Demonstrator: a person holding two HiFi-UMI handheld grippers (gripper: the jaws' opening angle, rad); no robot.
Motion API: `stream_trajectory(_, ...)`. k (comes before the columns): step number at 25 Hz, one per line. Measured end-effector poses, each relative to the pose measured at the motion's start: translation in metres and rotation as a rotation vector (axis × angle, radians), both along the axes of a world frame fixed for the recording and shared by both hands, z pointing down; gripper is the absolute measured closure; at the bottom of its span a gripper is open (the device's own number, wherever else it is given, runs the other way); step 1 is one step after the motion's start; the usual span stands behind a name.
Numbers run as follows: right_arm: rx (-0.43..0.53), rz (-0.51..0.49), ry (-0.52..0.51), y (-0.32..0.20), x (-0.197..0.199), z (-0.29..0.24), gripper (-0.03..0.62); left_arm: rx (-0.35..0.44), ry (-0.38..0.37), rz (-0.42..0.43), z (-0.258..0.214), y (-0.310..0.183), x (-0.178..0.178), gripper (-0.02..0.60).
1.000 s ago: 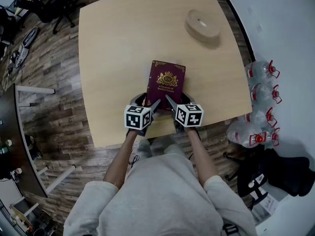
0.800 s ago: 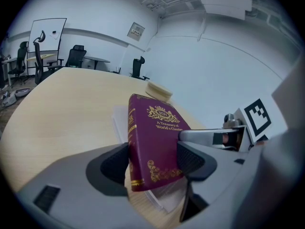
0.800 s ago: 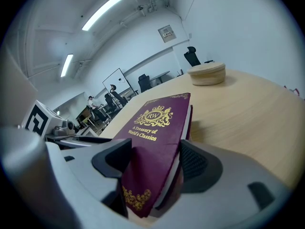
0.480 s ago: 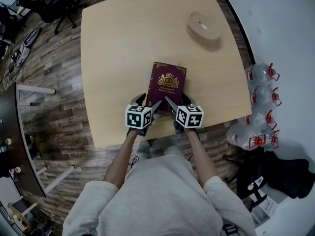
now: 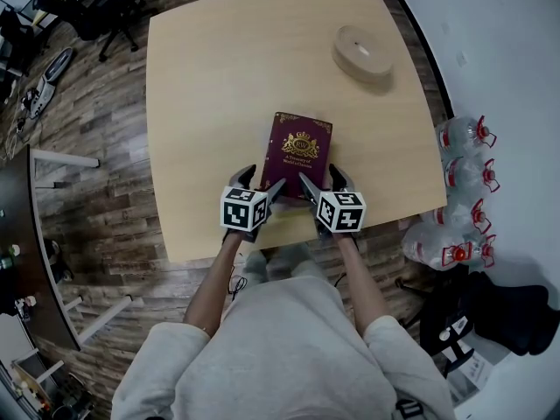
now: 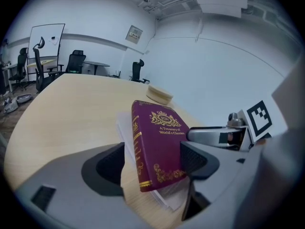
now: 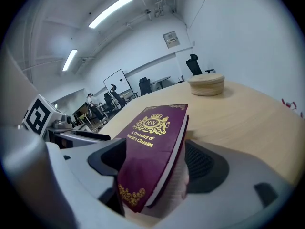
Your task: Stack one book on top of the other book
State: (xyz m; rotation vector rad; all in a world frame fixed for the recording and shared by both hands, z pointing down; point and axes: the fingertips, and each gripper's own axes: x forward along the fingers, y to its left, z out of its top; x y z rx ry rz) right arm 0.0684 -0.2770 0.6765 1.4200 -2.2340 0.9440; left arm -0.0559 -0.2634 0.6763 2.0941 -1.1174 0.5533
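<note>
A maroon book (image 5: 300, 150) with gold print lies on a white book (image 6: 171, 198) near the front edge of the wooden table (image 5: 210, 86); only the white one's edges show. My left gripper (image 5: 261, 180) straddles the near left corner of the stack, and its jaws are opening with small gaps beside the maroon book (image 6: 159, 142). My right gripper (image 5: 321, 178) straddles the near right corner, and its jaws are also opening around the maroon book (image 7: 152, 142) and the white book (image 7: 180, 185). Neither gripper's pads press on the books.
A round wooden box (image 5: 360, 51) sits at the table's far right. Several large water bottles (image 5: 464, 191) stand on the floor to the right of the table. Office chairs (image 5: 83, 7) stand at the far left. The table's front edge is just under my grippers.
Both grippers' jaws have spread wider round the stack's near end. The maroon book has stayed in place on the white book.
</note>
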Motion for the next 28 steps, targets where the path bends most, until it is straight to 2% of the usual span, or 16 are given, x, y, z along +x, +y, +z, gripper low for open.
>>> stream_trajectory(7, 0.094, -0.051, 0.061, -0.004, -0.004, -0.029, 0.274, 0.102, -0.008, -0.055, -0.033, -0.008, -0.022, 0.232)
stream_trajectory(11, 0.152, -0.089, 0.092, -0.004, -0.015, -0.044, 0.337, 0.169, -0.04, -0.085, -0.052, -0.009, -0.043, 0.305)
stream_trajectory(13, 0.177, -0.097, 0.098, -0.006, -0.019, -0.051, 0.386, 0.197, -0.058, -0.103, -0.06, -0.008, -0.053, 0.365)
stream_trajectory(16, 0.204, -0.114, 0.111, -0.007, -0.027, -0.058, 0.444, 0.218, -0.062, -0.121, -0.068, -0.003, -0.065, 0.435)
stream_trajectory(21, 0.27, -0.164, 0.163, -0.01, -0.042, -0.073, 0.548, 0.259, -0.102, -0.148, -0.08, 0.008, -0.087, 0.515)
stream_trajectory(24, 0.306, -0.189, 0.172, -0.012, -0.053, -0.084, 0.585, 0.277, -0.131, -0.176, -0.086, 0.012, -0.103, 0.551)
stream_trajectory(28, 0.334, -0.213, 0.154, -0.016, -0.066, -0.1, 0.589, 0.299, -0.15, -0.212, -0.097, 0.017, -0.123, 0.572)
